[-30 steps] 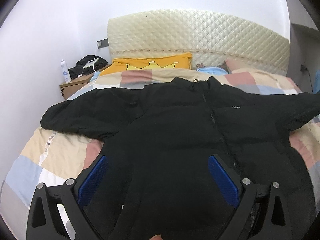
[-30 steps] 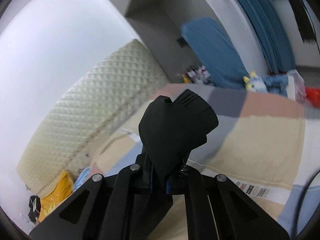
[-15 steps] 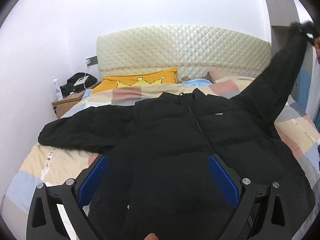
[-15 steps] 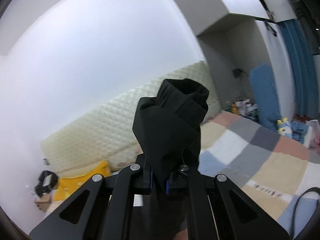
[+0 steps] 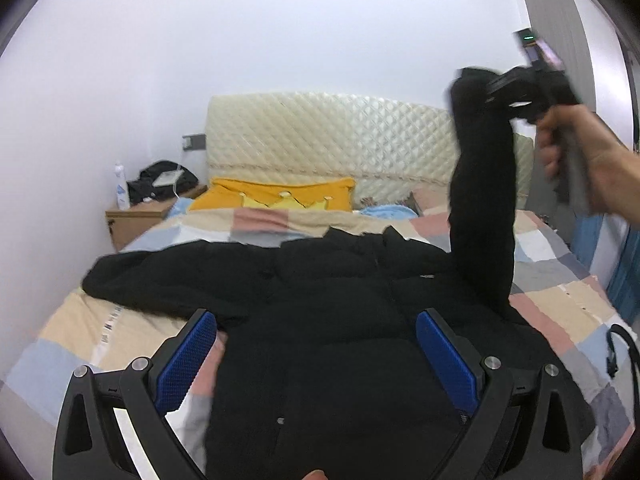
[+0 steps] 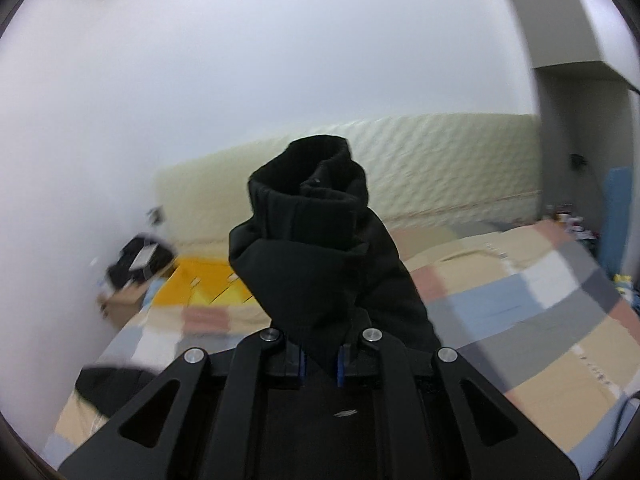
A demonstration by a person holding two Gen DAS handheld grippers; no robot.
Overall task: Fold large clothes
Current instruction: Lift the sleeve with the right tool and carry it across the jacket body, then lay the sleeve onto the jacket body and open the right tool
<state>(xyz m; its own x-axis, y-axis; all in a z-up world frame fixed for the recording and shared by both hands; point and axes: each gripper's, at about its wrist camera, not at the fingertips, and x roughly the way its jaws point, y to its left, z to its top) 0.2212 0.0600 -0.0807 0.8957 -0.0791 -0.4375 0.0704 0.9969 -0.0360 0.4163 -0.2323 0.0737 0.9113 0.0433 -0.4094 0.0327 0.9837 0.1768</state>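
Observation:
A large black puffer jacket [image 5: 328, 320] lies front up on a bed with a checked cover [image 5: 100, 328], collar toward the headboard. Its left sleeve [image 5: 160, 280] lies spread out to the left. My left gripper [image 5: 316, 356] is open and empty, hovering over the jacket's lower front. My right gripper [image 6: 320, 360] is shut on the cuff of the right sleeve [image 6: 316, 240]. In the left wrist view that sleeve [image 5: 480, 208] stands lifted nearly upright, high above the bed at the right, held by the right gripper [image 5: 492, 88].
A quilted cream headboard [image 5: 328, 136] and a yellow pillow [image 5: 276, 196] are at the far end. A nightstand [image 5: 136, 216] with a bottle and a black bag stands at far left. Blue fabric [image 5: 624, 264] hangs at the right. A black cable [image 5: 616, 344] lies on the bed's right side.
My right gripper has raised the right sleeve from the bed's right side to high above it and swung it leftward toward the jacket's body. The left gripper stays open over the jacket.

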